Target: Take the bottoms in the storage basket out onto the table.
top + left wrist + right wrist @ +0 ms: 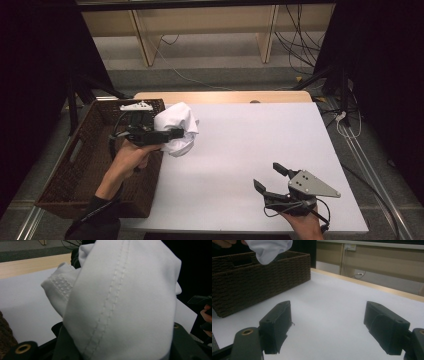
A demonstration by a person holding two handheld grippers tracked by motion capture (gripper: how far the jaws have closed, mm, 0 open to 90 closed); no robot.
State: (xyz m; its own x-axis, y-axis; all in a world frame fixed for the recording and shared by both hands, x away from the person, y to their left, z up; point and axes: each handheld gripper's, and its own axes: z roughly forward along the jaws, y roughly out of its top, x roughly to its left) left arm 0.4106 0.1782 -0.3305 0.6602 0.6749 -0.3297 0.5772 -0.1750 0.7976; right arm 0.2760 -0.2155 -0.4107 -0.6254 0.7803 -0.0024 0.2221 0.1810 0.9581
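While the left gripper (176, 133) holds the bunched white cloth (177, 128) clamped and lifted over the near edge of the wicker basket (75, 165), the right gripper (272, 176) waits spread wide above the white table (240, 150); laying the cloth out seems left.

Smooth white stitched cloth (125, 302), a rough dark woven wicker basket (259, 280), matt white tabletop (250, 150).

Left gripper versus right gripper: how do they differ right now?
The left gripper is shut on the white cloth, lifted by the wicker basket; the right gripper is open and empty, low over the table. Both are hand-held, with black jaws.
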